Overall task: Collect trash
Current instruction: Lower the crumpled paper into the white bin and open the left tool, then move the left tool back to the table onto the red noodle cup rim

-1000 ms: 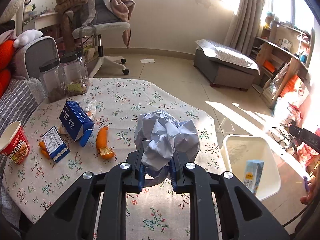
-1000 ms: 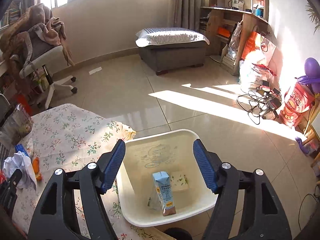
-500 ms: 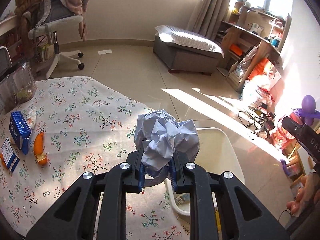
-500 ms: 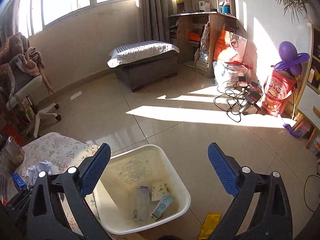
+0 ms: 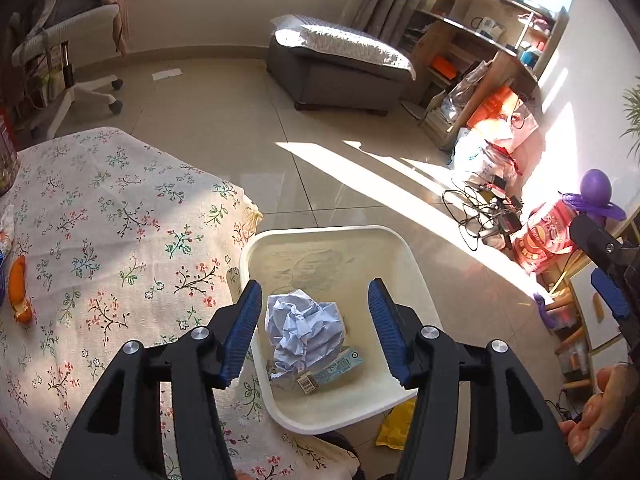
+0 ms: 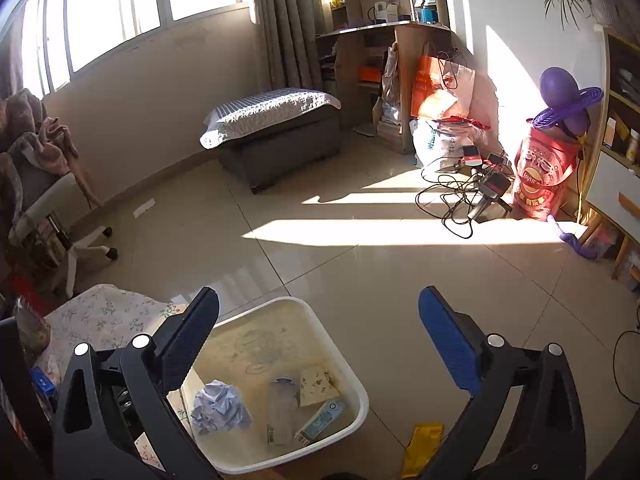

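Observation:
A crumpled ball of pale blue paper (image 5: 305,331) lies loose inside the cream plastic bin (image 5: 404,248), on top of a small carton (image 5: 332,369). My left gripper (image 5: 316,332) hangs above the bin with its jaws opening; the paper is seen below, between the blue pads, which do not touch it. The right wrist view shows the same paper ball (image 6: 220,405) in the bin (image 6: 340,364), beside a carton (image 6: 322,420) and flat wrappers. My right gripper (image 6: 318,344) stands wide open over the bin and floor, with nothing in it.
The floral-cloth table (image 5: 104,216) lies left of the bin, with an orange peel (image 5: 20,292) near its left edge. A yellow wrapper (image 5: 394,424) lies on the tiled floor by the bin. An ottoman (image 5: 340,68), office chair (image 5: 68,40), shelves and cables (image 5: 480,212) stand farther off.
My left gripper swung right from the table to above the bin, then opened and let the paper ball drop in. The right gripper opened wider and drew back to the right.

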`<state>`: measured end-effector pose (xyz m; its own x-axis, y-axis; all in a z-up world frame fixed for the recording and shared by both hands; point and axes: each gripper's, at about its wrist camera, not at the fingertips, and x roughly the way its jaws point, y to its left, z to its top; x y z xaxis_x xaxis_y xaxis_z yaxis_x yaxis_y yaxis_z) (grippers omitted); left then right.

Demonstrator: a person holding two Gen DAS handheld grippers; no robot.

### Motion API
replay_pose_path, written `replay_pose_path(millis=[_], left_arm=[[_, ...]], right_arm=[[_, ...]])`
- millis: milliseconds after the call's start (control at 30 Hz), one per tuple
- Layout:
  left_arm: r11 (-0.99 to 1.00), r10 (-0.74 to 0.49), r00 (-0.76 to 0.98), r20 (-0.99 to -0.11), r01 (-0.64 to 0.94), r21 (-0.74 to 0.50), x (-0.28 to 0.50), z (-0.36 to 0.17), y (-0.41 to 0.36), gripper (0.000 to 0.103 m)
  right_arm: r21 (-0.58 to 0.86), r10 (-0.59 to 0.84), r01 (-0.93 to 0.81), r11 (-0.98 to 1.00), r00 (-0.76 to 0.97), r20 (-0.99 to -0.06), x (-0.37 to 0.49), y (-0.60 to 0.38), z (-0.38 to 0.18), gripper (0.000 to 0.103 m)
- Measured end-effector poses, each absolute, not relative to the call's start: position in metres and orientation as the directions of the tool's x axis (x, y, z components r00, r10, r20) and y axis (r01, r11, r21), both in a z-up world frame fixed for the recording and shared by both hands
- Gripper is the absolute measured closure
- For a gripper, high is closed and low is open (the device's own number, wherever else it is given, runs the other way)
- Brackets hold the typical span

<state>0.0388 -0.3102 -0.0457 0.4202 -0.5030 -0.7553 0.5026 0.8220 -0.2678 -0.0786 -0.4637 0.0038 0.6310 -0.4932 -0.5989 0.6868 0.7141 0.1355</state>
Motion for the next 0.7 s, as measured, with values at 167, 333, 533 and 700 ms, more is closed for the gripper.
replay_pose_path(millis=[167,333,533,700], left_arm=[[0.867,-0.418,0.499,-0.759,0.468,-0.17,0.038,-0.039,-0.294,0.032],[0.905,-0.34,0.571,-0.747,0.414,-0.096,0.041,-0.029,-0.268,0.022],[0.941,-0.239,0.637,-0.733,0.338,-0.013,0.048,-0.02,-0.229,0.017],[0.962,-0.16,0.656,-0.738,0.27,0.032,0.059,-0.019,-0.19,0.017]], right_arm=[[0.119,-0.491,0.668,0.735,0.645,-0.586,-0.074,-0.453,0.006,0.007],[0.084,-0.484,0.638,0.766,0.657,-0.579,-0.062,-0.431,0.007,0.007],[0.041,-0.456,0.582,0.812,0.678,-0.577,-0.041,-0.398,0.008,0.007],[0.002,-0.435,0.53,0.848,0.698,-0.568,-0.024,-0.365,0.009,0.007]])
